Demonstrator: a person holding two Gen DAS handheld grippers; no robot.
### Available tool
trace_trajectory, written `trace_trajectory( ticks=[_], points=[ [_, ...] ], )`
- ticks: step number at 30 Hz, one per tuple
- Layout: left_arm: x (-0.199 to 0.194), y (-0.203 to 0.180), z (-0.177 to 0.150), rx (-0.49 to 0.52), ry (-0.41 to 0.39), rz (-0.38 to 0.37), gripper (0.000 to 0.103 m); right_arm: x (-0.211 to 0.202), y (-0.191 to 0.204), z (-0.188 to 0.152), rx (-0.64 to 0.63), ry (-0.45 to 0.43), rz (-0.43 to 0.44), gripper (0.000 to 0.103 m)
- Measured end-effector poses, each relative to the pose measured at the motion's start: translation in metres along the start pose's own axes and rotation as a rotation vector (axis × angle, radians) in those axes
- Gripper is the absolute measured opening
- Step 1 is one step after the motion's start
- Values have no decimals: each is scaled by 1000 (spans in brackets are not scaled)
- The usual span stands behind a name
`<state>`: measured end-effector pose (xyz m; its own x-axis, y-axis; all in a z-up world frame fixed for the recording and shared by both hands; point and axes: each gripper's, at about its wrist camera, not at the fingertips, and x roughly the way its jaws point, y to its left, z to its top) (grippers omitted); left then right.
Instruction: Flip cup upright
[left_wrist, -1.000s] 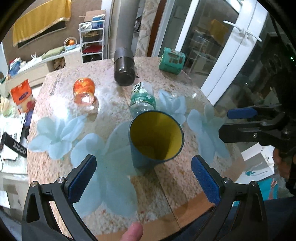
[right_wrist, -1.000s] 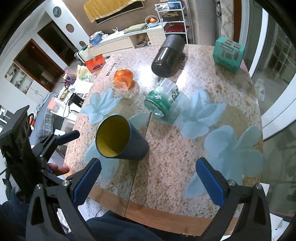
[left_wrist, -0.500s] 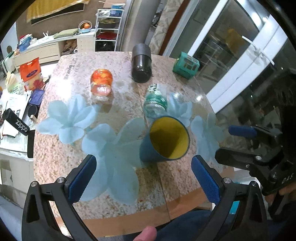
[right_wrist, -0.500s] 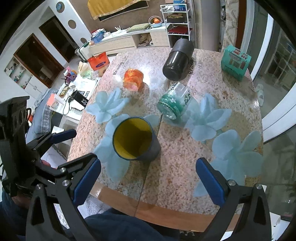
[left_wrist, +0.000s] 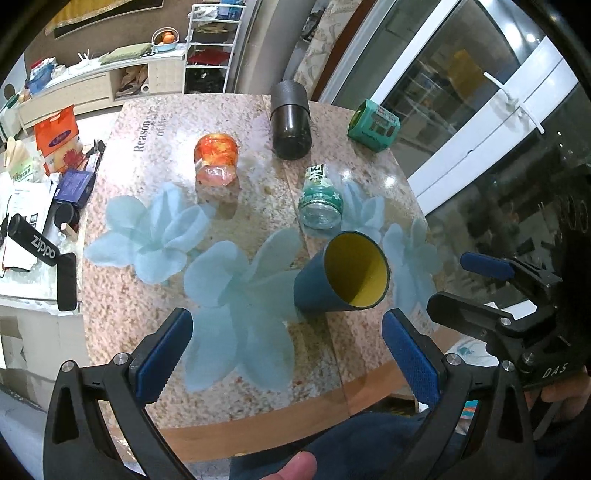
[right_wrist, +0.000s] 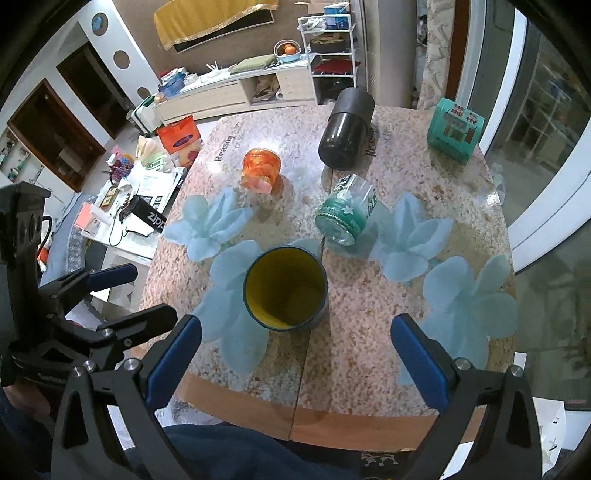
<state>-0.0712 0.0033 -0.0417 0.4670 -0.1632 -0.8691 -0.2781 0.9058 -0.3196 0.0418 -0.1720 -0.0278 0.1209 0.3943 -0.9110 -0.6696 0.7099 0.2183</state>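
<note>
A dark blue cup (left_wrist: 341, 275) with a yellow inside stands upright on the flower-patterned table (left_wrist: 236, 376), mouth up; it also shows in the right wrist view (right_wrist: 285, 288). My left gripper (left_wrist: 288, 356) is open and empty, held back above the table's near edge, apart from the cup. My right gripper (right_wrist: 295, 356) is open and empty, also back from the cup over the near edge. Each gripper shows in the other's view, the right one (left_wrist: 491, 291) and the left one (right_wrist: 110, 295).
Behind the cup lie a green glass jar (right_wrist: 345, 214) on its side, an orange glass (right_wrist: 260, 171), a black cylinder (right_wrist: 345, 129) and a teal box (right_wrist: 454, 129). Cluttered side surfaces stand to the left, glass doors to the right.
Both grippers have pulled back and up from the table. The cup appears more from above in the right view and stands upright on the table.
</note>
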Motion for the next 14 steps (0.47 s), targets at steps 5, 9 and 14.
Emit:
trace_trajectory(
  ticks=[5,9,14],
  points=[
    [-2,5,1,17,-8,-6,103,1,5,-1,7,-17,-20,103],
    [-4,6,2,28,-14,-11,103,0,6,-1,12,-31,-33,103],
    [-6,6,3,37,-26,-22,103,-2,6,0,19,-44,-39,103]
  ],
)
